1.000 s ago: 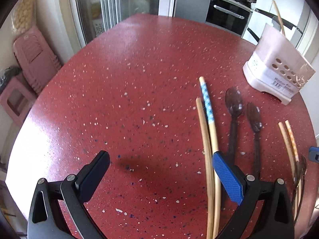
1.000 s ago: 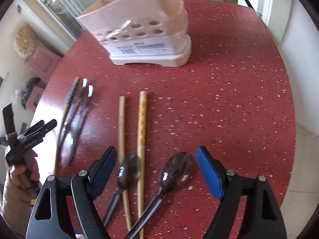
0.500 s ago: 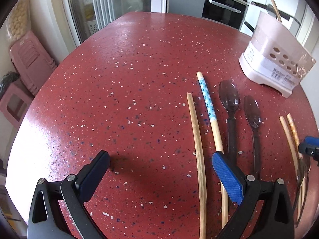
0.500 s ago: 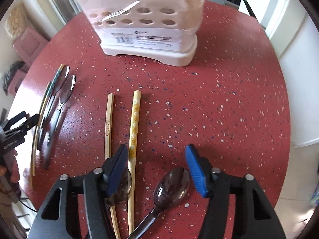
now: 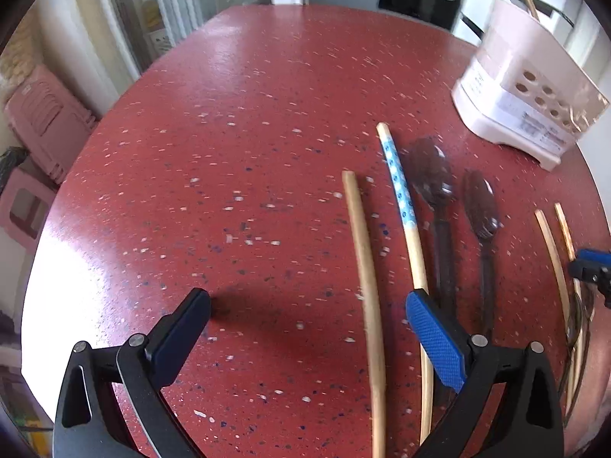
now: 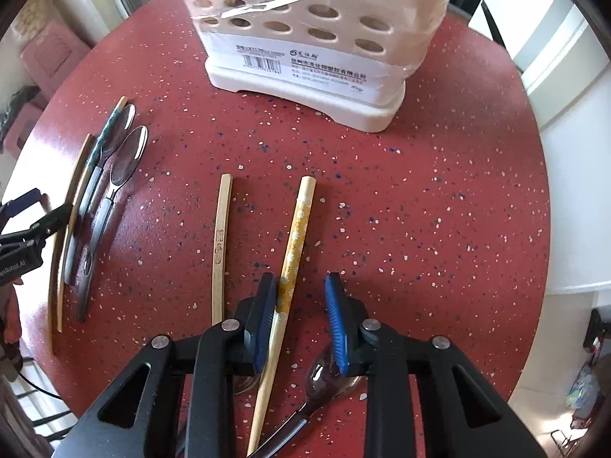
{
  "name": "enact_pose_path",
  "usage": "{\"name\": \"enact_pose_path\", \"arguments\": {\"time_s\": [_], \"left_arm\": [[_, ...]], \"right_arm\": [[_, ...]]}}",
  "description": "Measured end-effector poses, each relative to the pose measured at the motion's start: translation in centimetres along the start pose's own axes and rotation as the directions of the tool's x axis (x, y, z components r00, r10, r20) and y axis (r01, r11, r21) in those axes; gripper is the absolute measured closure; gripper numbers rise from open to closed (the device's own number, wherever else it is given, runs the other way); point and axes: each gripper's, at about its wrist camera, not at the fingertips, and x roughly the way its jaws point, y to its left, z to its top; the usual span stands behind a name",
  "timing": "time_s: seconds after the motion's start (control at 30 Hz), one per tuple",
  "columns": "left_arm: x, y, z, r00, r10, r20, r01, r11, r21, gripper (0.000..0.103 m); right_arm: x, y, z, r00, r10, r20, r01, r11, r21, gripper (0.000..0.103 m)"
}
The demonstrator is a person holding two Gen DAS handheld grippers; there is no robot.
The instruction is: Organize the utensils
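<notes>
My right gripper (image 6: 301, 301) is partly closed, low over the red table, with the yellow-patterned chopstick (image 6: 296, 234) between its fingers beside the left pad; nothing is clamped. A plain chopstick (image 6: 220, 244) lies left of it, and a dark spoon (image 6: 324, 378) lies under the right finger. The white utensil holder (image 6: 305, 49) stands just ahead. My left gripper (image 5: 305, 324) is wide open and empty above the table. A plain chopstick (image 5: 362, 267) lies between its fingers, and a blue-patterned chopstick (image 5: 401, 198) and two dark spoons (image 5: 435, 187) lie by its right finger.
The holder (image 5: 523, 103) shows at the far right in the left wrist view, with one stick standing in it. The table's curved edge runs close on the right (image 6: 534, 191). Pink stools (image 5: 34, 145) stand beyond the left edge.
My right gripper has moved forward toward the holder and narrowed around the yellow-patterned chopstick. My left gripper has shifted slightly left and stayed open.
</notes>
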Motion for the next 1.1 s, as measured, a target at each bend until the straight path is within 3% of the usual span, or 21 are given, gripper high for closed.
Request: {"name": "enact_pose_path", "arguments": {"time_s": [0.13,0.37,0.47,0.53,0.67,0.87,1.1], "left_arm": [[-0.4,-1.3,0.9,0.998,-0.029,-0.047,0.032,0.997,0.074,0.005],[-0.5,-3.2,2.6,0.992,-0.045,-0.117,0.061,0.989,0.132,0.024],[-0.7,-4.0,2.5,0.991,-0.054,-0.122,0.072,0.986,0.148,0.042],[-0.9,-4.5,2.5,0.991,-0.058,-0.119,0.075,0.986,0.148,0.068],[-1.2,-4.2,1.8,0.990,-0.099,-0.099,0.108,0.990,0.093,0.068],[-3.7,-3.5,-0.2,0.991,-0.130,0.020,0.130,0.991,0.023,0.068],[-9.1,-3.7,-0.9,0.967,-0.171,0.189,0.173,0.985,0.006,0.068]], "right_arm": [[0.3,0.3,1.2,1.000,0.008,-0.017,-0.009,0.999,-0.041,0.092],[-0.1,-1.0,1.1,0.996,0.083,0.015,-0.083,0.996,-0.012,0.095],[-1.1,-2.3,0.7,0.990,0.129,0.058,-0.129,0.992,-0.001,0.095],[-1.7,-2.6,0.6,0.986,0.139,0.086,-0.139,0.990,-0.005,0.095],[-3.6,-3.3,0.3,0.970,0.177,0.164,-0.174,0.984,-0.030,0.095],[-6.2,-3.8,-1.1,0.936,0.233,0.264,-0.226,0.973,-0.055,0.095],[-9.7,-3.1,-3.6,0.888,0.291,0.356,-0.280,0.956,-0.082,0.095]]}}
